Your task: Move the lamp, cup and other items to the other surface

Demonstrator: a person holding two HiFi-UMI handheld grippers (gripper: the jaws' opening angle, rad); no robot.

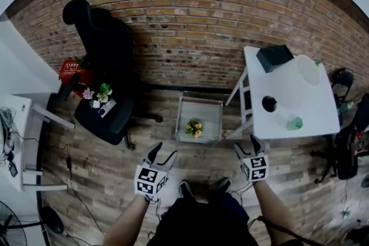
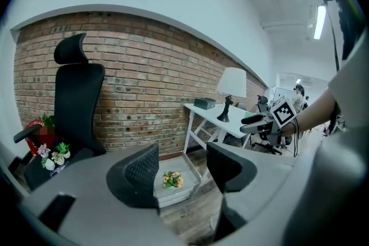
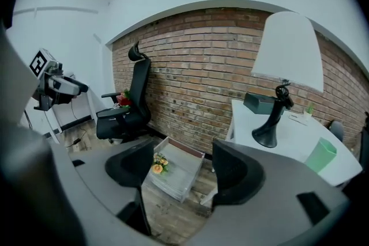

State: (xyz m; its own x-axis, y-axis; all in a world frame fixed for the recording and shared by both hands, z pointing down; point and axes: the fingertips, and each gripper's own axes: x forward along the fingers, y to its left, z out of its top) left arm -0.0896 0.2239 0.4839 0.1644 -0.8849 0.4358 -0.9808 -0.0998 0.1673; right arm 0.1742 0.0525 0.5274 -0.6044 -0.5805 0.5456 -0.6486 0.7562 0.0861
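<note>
A lamp with a white shade [image 3: 285, 60] and a black base [image 1: 269, 103] stands on the white table [image 1: 311, 115] at the right. A green cup [image 1: 294, 123] stands near the table's front edge and a dark box [image 1: 274, 57] at its back. My right gripper [image 1: 247, 150] hangs open and empty over the floor just before the table's front left corner. My left gripper [image 1: 154, 154] is open and empty too, over the floor further left. Between them and ahead, a low clear tray [image 1: 214, 108] on the floor holds a small bunch of flowers [image 1: 194, 128].
A black office chair [image 1: 106, 55] stands at the left against the brick wall, with small potted flowers [image 1: 98, 95] on its seat and a red thing [image 1: 70, 69] beside it. A white desk [image 1: 20, 124] is at the far left. Cables lie on the wooden floor.
</note>
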